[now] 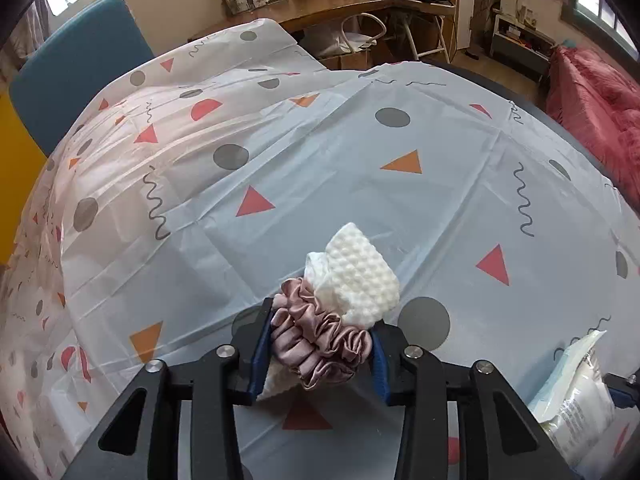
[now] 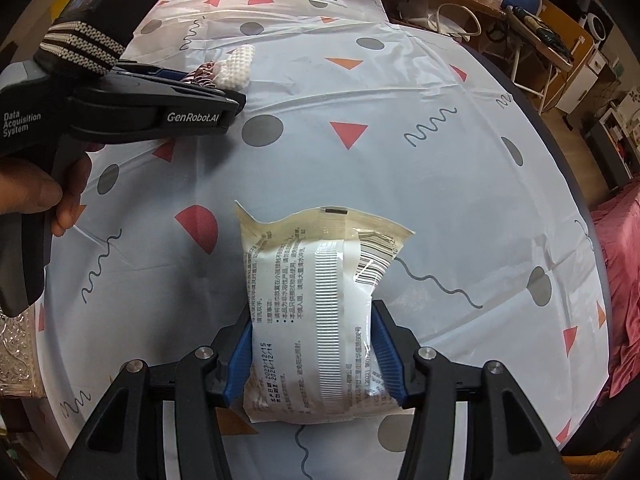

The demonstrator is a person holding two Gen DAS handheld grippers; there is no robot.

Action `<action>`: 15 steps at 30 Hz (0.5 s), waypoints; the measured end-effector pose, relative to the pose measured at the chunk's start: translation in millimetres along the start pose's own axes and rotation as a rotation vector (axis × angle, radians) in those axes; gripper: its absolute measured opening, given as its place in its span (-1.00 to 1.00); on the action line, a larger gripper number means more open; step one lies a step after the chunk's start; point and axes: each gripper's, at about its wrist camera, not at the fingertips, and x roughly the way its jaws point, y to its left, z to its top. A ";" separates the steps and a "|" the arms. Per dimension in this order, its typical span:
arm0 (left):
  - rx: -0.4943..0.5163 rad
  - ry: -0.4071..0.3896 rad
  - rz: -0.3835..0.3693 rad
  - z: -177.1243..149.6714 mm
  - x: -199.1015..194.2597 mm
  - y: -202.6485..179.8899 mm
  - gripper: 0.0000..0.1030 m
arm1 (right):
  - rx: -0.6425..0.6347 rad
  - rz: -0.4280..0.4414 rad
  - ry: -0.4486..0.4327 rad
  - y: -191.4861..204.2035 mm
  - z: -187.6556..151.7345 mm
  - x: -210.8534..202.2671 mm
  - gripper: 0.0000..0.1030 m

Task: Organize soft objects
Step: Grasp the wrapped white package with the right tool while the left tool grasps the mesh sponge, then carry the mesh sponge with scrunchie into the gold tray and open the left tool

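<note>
My left gripper (image 1: 320, 344) is shut on a dusty-pink satin scrunchie (image 1: 320, 340) together with a white bumpy knitted cloth (image 1: 360, 276), held over the patterned tablecloth (image 1: 320, 168). The same bundle (image 2: 224, 70) shows at the left gripper's tips (image 2: 236, 100) in the right wrist view. My right gripper (image 2: 312, 344) is shut on a soft white printed packet (image 2: 316, 304), which sticks out forward between the blue pads (image 2: 240, 356). The packet also shows at the right edge of the left wrist view (image 1: 576, 396).
The table is covered by a pale cloth with triangles, circles and squiggles (image 2: 360, 120). A blue chair (image 1: 76, 68) stands at the far left. A wooden desk with clutter (image 1: 360, 4) lies beyond. A pink fluffy blanket (image 1: 592, 108) lies to the right.
</note>
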 end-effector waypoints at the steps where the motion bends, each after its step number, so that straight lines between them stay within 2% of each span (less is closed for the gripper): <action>1: -0.011 -0.004 -0.013 -1.7 -4.1 0.3 -0.20 | -0.003 0.000 -0.001 0.6 -0.1 0.4 0.06; 6: -0.114 0.028 -0.086 -16.2 -24.4 4.5 -0.20 | -0.024 -0.008 -0.007 6.1 -4.0 1.6 0.05; 10: -0.163 0.056 -0.077 -23.4 -35.4 6.8 -0.20 | -0.022 -0.007 -0.012 8.4 -5.3 2.0 0.05; 15: -0.312 0.043 -0.047 -23.2 -63.3 40.1 -0.20 | -0.054 -0.021 -0.028 14.3 -9.7 0.8 0.05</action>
